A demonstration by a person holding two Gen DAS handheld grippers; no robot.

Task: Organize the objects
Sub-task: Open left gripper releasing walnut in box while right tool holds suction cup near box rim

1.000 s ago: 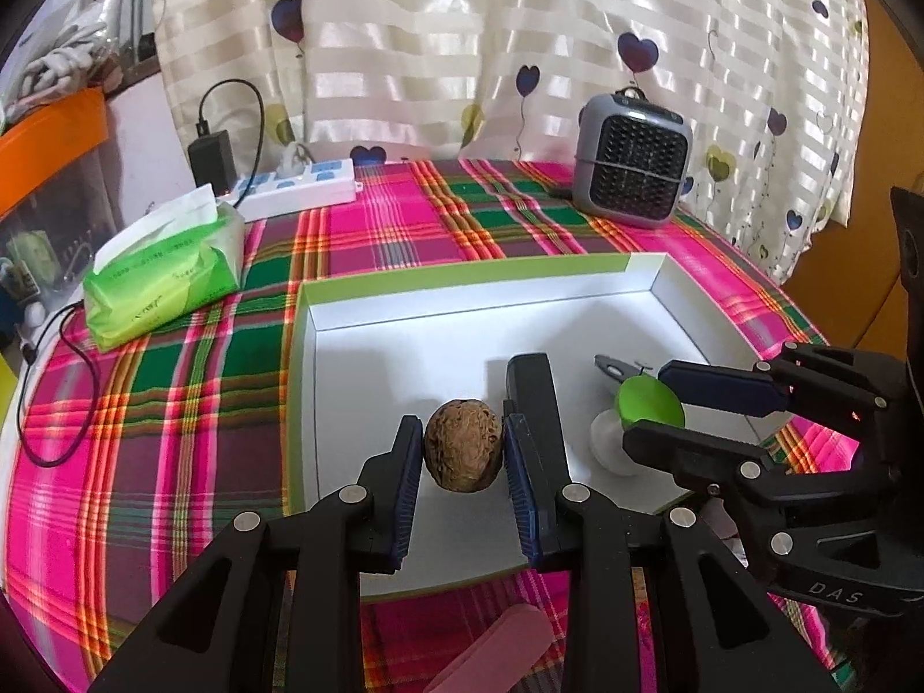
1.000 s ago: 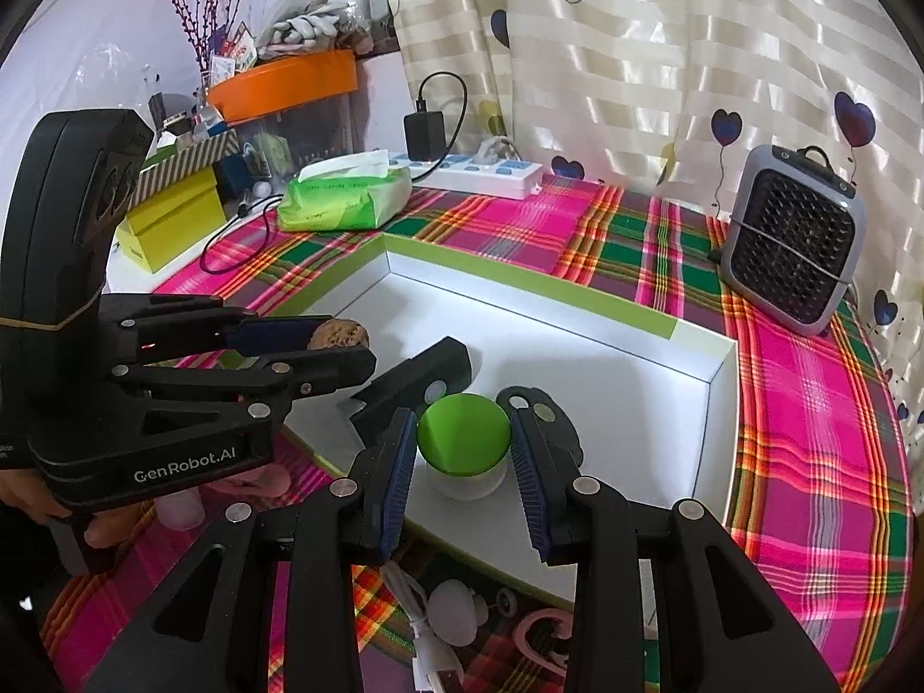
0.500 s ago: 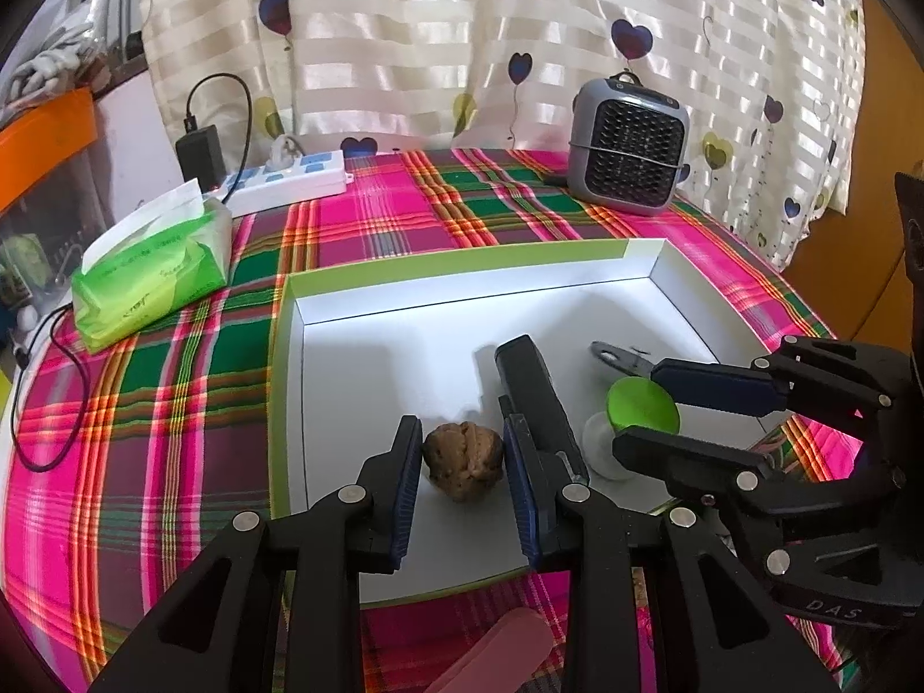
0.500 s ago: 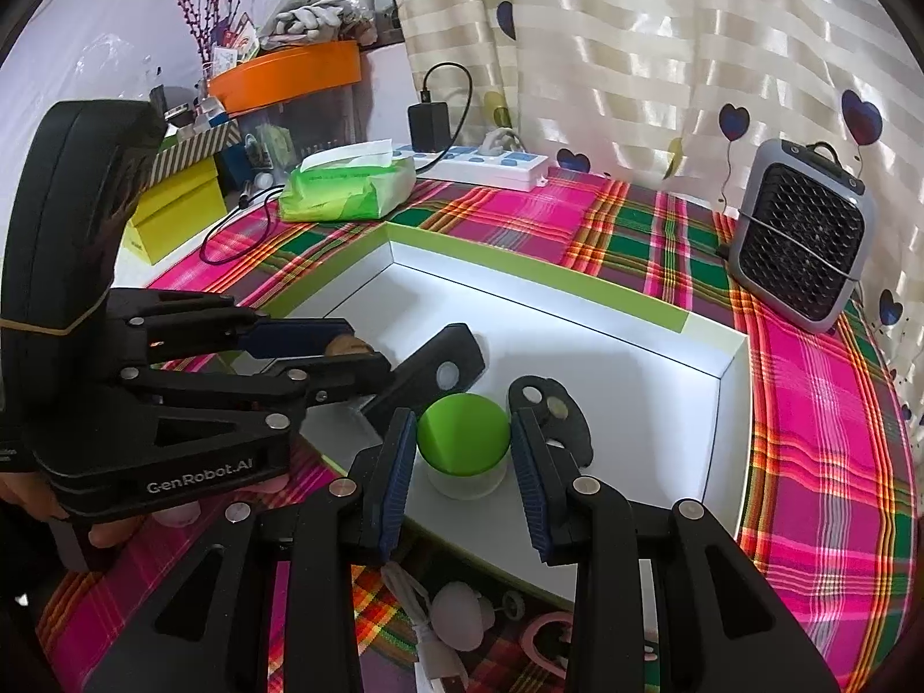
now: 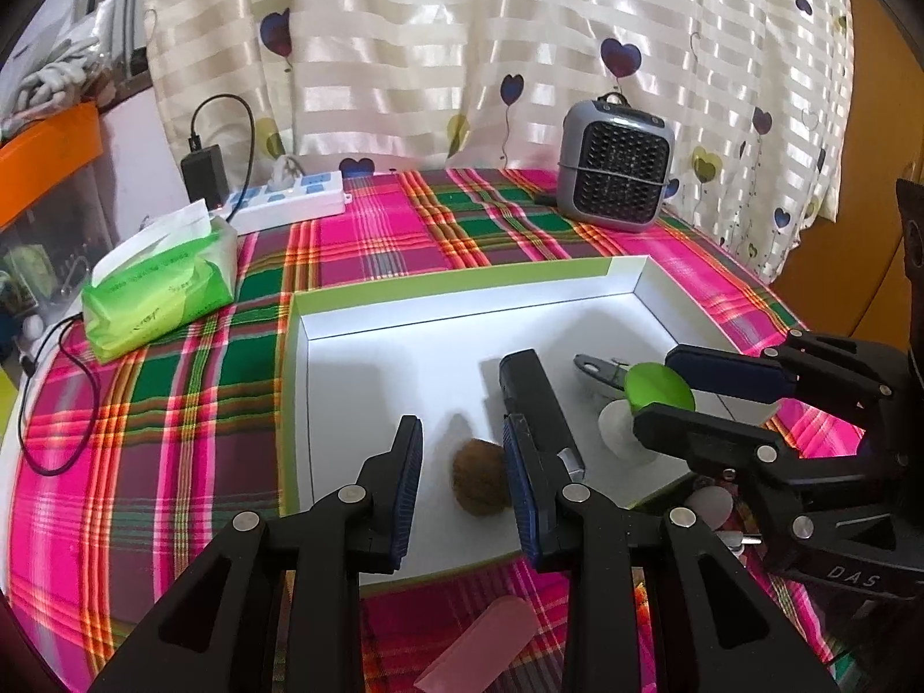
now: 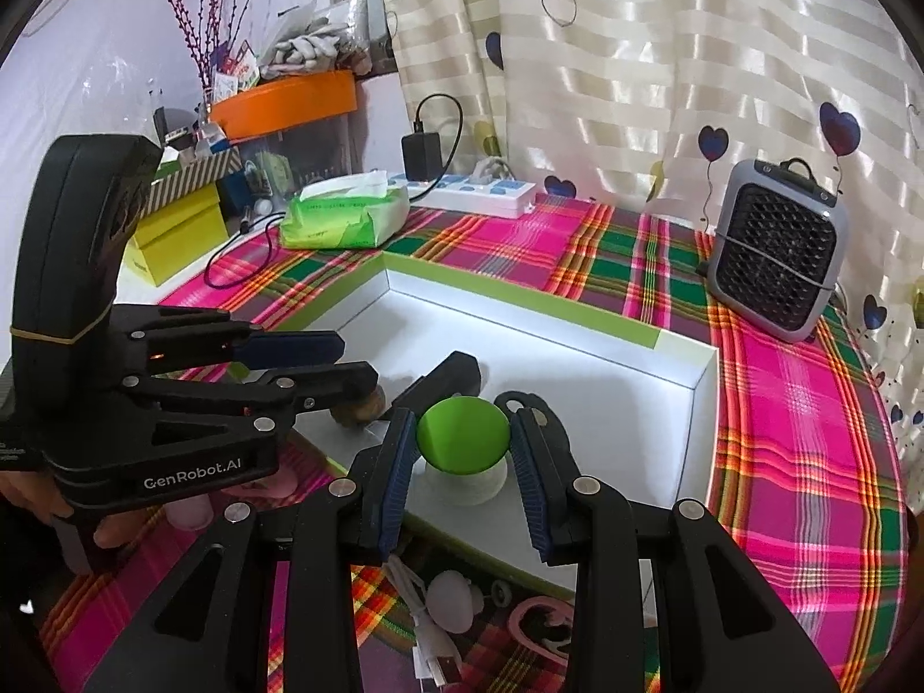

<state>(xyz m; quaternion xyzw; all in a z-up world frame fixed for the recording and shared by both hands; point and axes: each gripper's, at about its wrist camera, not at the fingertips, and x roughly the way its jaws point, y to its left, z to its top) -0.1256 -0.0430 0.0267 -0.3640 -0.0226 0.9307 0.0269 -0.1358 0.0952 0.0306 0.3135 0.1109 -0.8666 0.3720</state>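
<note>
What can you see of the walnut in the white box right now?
The walnut is a small brown, wrinkled-shelled nut lying on the white box's floor near its front edge. It sits between the open fingers of the left hand-held gripper, close to the right finger, apparently released. In the right wrist view that gripper mostly hides it.

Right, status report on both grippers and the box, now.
Left gripper open, walnut lying loose in white box. Right gripper around green-capped jar, grip unconfirmed. Black case lies close beside the walnut.
</note>
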